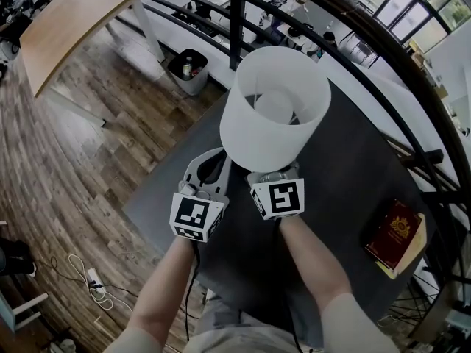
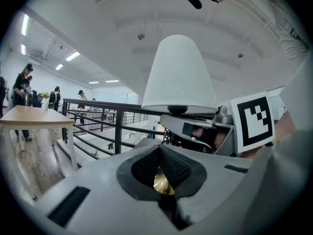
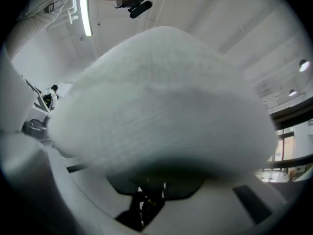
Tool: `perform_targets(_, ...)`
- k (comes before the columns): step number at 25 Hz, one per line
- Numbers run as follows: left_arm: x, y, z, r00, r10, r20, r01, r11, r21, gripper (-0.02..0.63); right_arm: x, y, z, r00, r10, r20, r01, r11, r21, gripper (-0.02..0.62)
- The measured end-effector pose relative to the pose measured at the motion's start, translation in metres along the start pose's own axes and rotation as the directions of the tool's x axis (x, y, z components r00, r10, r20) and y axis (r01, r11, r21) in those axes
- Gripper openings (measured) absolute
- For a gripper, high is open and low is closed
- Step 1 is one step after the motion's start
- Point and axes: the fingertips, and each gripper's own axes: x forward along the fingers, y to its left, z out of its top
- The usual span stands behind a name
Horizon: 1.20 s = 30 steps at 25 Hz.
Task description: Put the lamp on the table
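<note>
Lamp (image 1: 274, 109) upright over the dark table (image 1: 353, 168); right gripper (image 1: 276, 173) clasps its stem under the shade; left gripper (image 1: 213, 162) closed on a brass part (image 2: 164, 182); base hidden, so set-down and release likely remain.

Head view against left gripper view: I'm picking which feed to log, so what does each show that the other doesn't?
Only the head view: the dark red book on the dark grey table, and a grey bin. Only the left gripper view: a brass-coloured part pinched between the jaws, and people standing far off. Both: the white fabric lamp shade.
</note>
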Motion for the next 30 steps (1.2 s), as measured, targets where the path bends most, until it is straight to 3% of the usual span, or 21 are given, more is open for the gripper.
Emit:
perform_targets(7,-0.008,0.001,0.001,1.000,0.008,0.000,-0.008,1.000,-0.011,0.006,-0.008,0.003,-0.004,1.000,0.004,-0.008,-0.003,1.000,0.016,0.084)
perform_targets(17,-0.018,-0.008,0.000,1.000,0.014,-0.002,-0.014,1.000,-0.003,0.006,-0.017,0.005,-0.015,0.995,0.001,-0.103,0.003,0.999,0.042,0.092)
perform_targets(30,-0.056,-0.036,0.003,0.999,0.023,-0.031,-0.023,1.000,0.001,0.006,-0.086,0.012,-0.032,0.967,-0.043,-0.251,0.065,0.995,0.080,0.106)
